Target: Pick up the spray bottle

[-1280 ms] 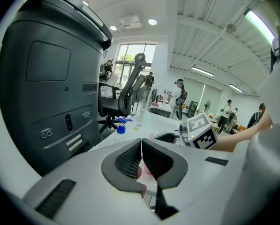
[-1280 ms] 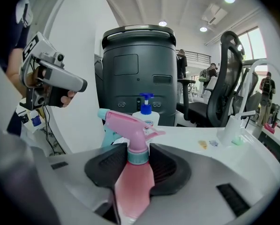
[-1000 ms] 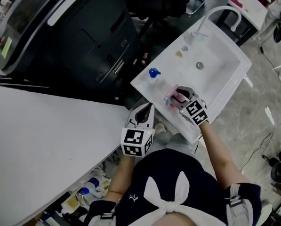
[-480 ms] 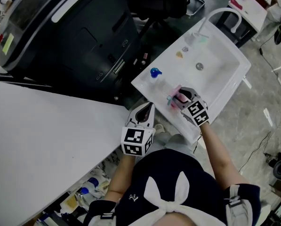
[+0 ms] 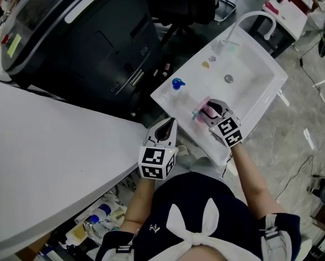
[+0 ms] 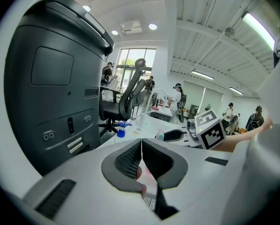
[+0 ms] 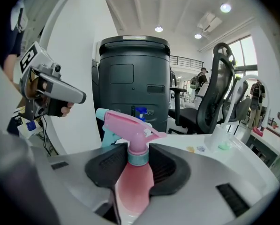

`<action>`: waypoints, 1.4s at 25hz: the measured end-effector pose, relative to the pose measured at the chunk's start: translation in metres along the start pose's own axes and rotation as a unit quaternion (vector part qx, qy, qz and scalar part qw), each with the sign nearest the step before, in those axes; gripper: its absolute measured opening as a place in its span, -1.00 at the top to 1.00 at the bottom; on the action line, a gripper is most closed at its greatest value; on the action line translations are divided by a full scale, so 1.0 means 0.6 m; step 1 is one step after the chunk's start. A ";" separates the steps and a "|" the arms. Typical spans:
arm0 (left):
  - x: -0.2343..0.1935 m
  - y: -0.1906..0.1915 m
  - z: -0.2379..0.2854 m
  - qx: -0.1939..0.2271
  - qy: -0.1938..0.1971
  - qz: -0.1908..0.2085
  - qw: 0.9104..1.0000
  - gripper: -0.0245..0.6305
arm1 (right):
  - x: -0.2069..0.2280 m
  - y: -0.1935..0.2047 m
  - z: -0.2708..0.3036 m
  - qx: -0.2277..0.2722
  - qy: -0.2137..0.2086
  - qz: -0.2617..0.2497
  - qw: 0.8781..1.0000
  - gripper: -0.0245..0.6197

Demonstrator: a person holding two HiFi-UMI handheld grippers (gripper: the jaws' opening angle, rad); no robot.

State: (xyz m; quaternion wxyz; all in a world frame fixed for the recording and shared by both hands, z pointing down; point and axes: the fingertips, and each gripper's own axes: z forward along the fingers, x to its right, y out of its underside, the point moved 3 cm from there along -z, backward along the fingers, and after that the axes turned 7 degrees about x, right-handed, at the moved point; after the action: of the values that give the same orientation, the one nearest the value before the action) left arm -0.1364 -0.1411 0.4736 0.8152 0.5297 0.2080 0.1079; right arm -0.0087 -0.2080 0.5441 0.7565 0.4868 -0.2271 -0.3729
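The spray bottle [image 7: 132, 175] is clear pink with a pink trigger head and a teal collar. My right gripper [image 7: 139, 165] is shut on its neck, one pad on each side, and holds it upright. In the head view the bottle [image 5: 200, 112] hangs over the near end of the white sink counter [image 5: 249, 88], held by my right gripper [image 5: 207, 113]. My left gripper [image 5: 168, 127] hovers off the counter's near corner, left of the right one. Its jaws [image 6: 141, 156] are shut with nothing between them.
A small bottle with a blue spray head [image 5: 177, 84] stands on the counter's left edge. A curved white faucet [image 5: 256, 16] rises at the far end. A large black machine [image 5: 80, 42] stands to the left, above a white table [image 5: 48, 162]. An office chair [image 7: 215, 93] is beyond.
My right gripper has risen a little with the spray bottle in it. The left gripper has kept still.
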 end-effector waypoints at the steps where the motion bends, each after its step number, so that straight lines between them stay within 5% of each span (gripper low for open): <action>1: 0.002 -0.002 -0.001 0.002 -0.001 0.000 1.000 0.84 | 0.000 -0.007 -0.004 0.004 0.001 -0.001 1.000 0.47; 20: 0.064 -0.030 -0.025 0.038 -0.033 0.005 0.999 0.84 | -0.016 -0.125 -0.105 0.092 -0.009 -0.038 0.995 0.47; 35: 0.151 -0.024 -0.059 0.050 -0.047 0.010 0.998 0.84 | -0.048 -0.141 -0.221 0.149 -0.013 -0.031 0.988 0.47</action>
State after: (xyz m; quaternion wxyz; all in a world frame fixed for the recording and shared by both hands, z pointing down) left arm -0.0725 -0.0823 0.4278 0.7957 0.5761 0.1690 0.0803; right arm 0.0382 -0.1308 0.4117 0.6605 0.5963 -0.2748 -0.3642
